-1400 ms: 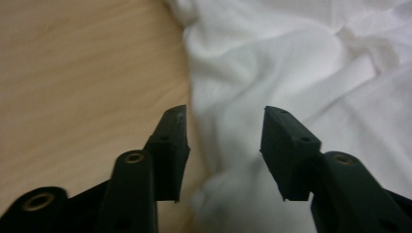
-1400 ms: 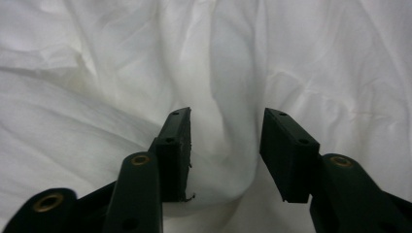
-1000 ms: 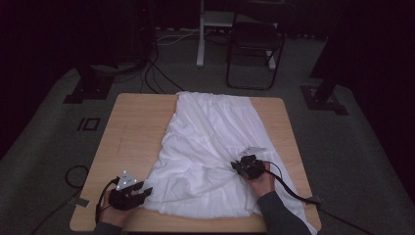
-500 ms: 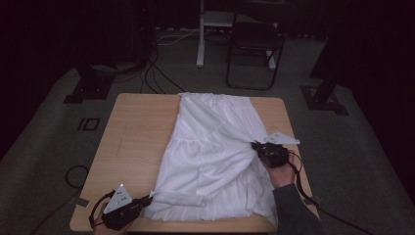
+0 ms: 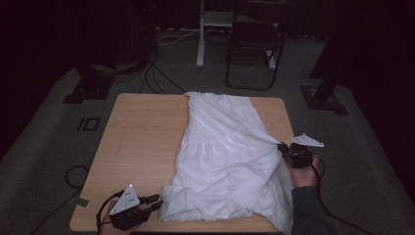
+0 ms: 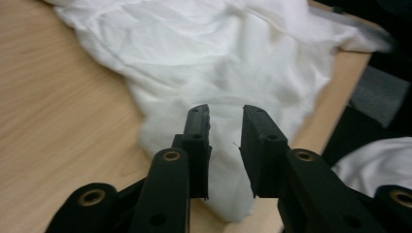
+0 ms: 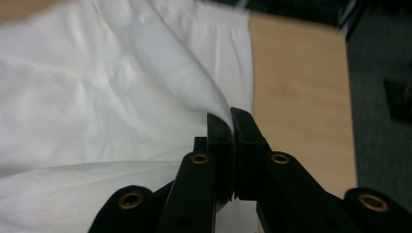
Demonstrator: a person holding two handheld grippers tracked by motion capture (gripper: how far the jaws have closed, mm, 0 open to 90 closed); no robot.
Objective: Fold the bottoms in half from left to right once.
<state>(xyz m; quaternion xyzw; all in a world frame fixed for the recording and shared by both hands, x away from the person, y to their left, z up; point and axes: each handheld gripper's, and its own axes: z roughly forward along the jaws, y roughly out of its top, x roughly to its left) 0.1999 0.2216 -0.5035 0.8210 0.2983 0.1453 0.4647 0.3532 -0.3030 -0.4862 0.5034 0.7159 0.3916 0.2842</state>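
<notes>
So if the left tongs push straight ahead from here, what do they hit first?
The white cloth. The left tongs stand open, aimed at its near corner on the table, so they would likely slide onto or around that fabric edge first.

Right gripper [image 7: 232, 119], seen along its two black jaws, which rise from the bottom centre of the frame and are pressed together on a pinched fold of white cloth [image 7: 97, 97]. From the jaw tips the fold runs up and to the left as a raised ridge, with the rest of the cloth spread in creases across the left and centre. Bare wooden table [image 7: 296, 82] occupies the right of the frame, bordered at the far right by dark floor [image 7: 384, 97].
</notes>
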